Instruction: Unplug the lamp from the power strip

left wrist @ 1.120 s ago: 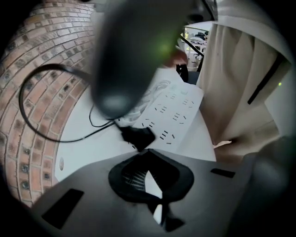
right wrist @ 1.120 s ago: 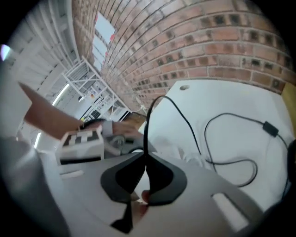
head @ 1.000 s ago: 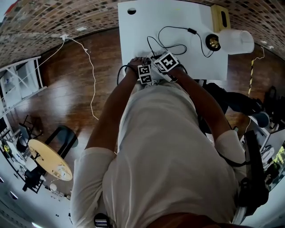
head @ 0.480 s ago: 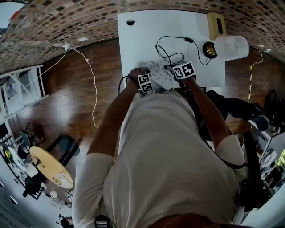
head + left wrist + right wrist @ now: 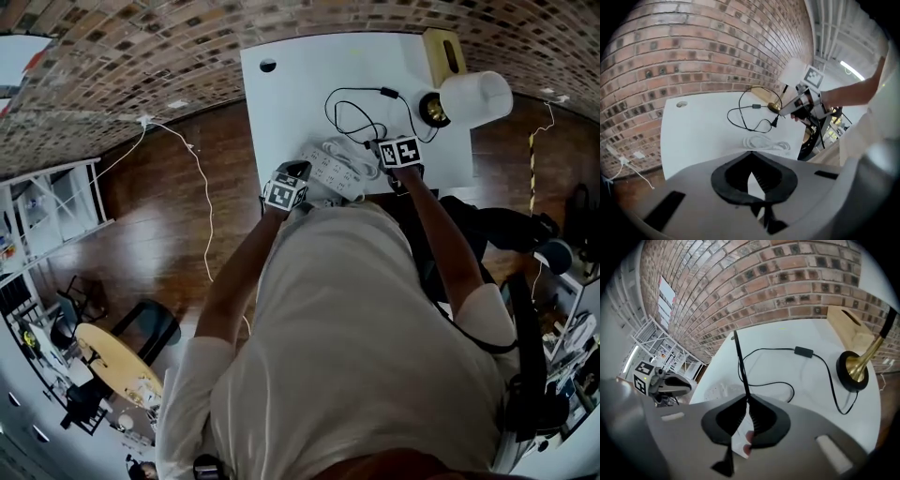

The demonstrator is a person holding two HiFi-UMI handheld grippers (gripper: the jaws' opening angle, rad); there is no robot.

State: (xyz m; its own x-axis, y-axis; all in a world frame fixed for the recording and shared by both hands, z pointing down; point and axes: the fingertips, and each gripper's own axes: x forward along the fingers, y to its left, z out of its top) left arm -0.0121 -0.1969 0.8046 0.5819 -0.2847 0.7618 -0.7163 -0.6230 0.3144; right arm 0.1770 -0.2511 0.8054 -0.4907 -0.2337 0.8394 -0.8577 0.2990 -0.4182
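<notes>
The white power strip (image 5: 330,170) lies near the table's front edge with no plug in it, its white cord (image 5: 767,143) coiled beside it. The lamp has a white shade (image 5: 475,97) and a brass base (image 5: 854,370) at the far right. Its black cord (image 5: 774,351) loops across the table. My right gripper (image 5: 395,165) is just right of the strip. Its jaws are opening but still pinch the lamp's cord (image 5: 739,363) near the plug (image 5: 775,122). My left gripper (image 5: 298,172) hangs at the strip's left end, off the table edge, jaws nearly together with nothing between them.
A tan box (image 5: 442,52) stands behind the lamp at the white table's (image 5: 291,103) far right corner. A round cable hole (image 5: 268,66) sits at the far left. A brick wall runs behind the table. A thin white cable (image 5: 202,187) trails over the wooden floor to the left.
My right gripper has pulled away to the right of the strip with the lamp's cord. My left gripper has slid left off the strip, so the strip now lies uncovered.
</notes>
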